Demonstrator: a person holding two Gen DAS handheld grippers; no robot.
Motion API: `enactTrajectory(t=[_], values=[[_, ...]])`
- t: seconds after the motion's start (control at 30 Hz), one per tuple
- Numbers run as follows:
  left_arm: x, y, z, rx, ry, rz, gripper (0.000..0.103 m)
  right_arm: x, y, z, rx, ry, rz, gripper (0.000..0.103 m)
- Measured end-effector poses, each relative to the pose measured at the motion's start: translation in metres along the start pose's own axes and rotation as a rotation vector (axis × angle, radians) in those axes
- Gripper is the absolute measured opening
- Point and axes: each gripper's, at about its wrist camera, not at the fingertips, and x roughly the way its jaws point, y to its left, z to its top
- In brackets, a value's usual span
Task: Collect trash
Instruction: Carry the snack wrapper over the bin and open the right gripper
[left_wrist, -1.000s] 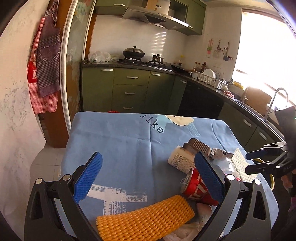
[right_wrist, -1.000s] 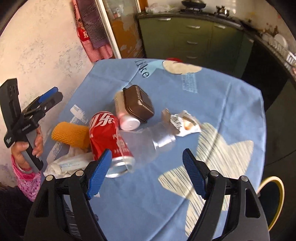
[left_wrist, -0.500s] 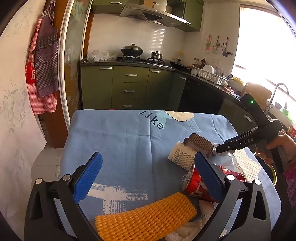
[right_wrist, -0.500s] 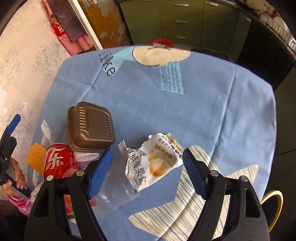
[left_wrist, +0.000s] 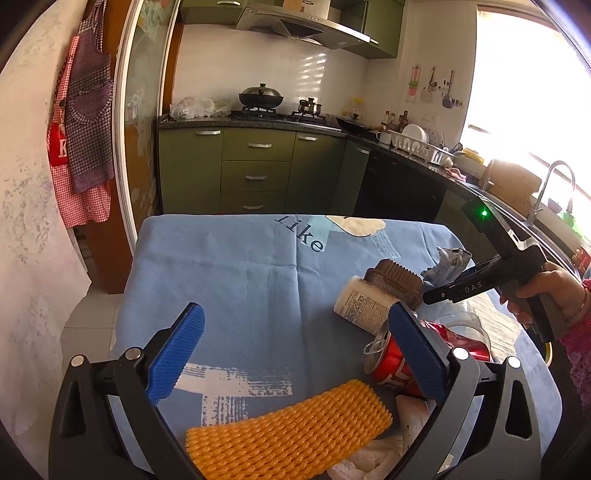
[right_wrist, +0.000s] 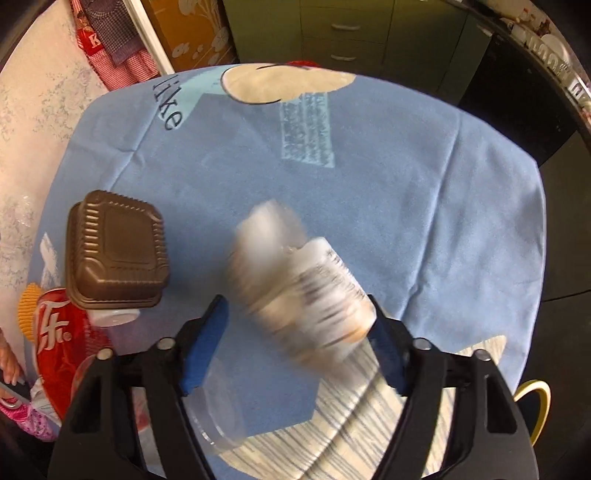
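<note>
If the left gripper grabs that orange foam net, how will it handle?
The orange foam net is open mesh, so probably very light and squashy. It lies flat, so it likely flops rather than rolls. The left gripper is open above it; expect the jaws to close far.

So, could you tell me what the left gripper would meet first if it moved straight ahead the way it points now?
Probably the bare blue tablecloth: the open left gripper has cloth between its fingers, the orange foam net sleeve lies beneath, and the crushed red can sits beside its right finger. Depth is uncertain.

Green kitchen cabinets (left_wrist: 255, 173), white tiled wall (left_wrist: 280, 70), bright window (left_wrist: 532, 96), aprons (left_wrist: 86, 129) hanging left
</note>
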Motion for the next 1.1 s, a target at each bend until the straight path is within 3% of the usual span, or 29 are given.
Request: enactTrajectory(t=[0.13, 0.23, 0.43, 0.67, 0.87, 1.1], values=[[0.002, -0.001, -0.001, 0.001, 0.007, 0.0, 0.098, -0.009, -0.013, 0.001, 0.034, -0.048, 0.022, 0.03], [0.003, -0.002, -0.002, 0.006, 0.009, 0.001, 0.098, -0.02, -0.023, -0.002, 0.046, -0.087, 0.034, 0.022], [0.006, -0.003, -0.003, 0.009, 0.016, 0.003, 0.098, -0.046, -0.032, -0.016, 0.075, -0.146, 0.089, 0.02], [0.006, -0.005, -0.004, 0.016, 0.014, 0.0, 0.098, -0.09, -0.049, -0.064, 0.122, -0.206, 0.093, 0.02], [0.004, -0.011, -0.004, 0.03, 0.01, -0.015, 0.098, -0.131, -0.123, -0.144, 0.329, -0.248, -0.029, 0.021], [0.005, -0.019, -0.006, 0.057, 0.009, -0.023, 0.098, -0.121, -0.233, -0.234, 0.618, -0.15, -0.207, 0.022]])
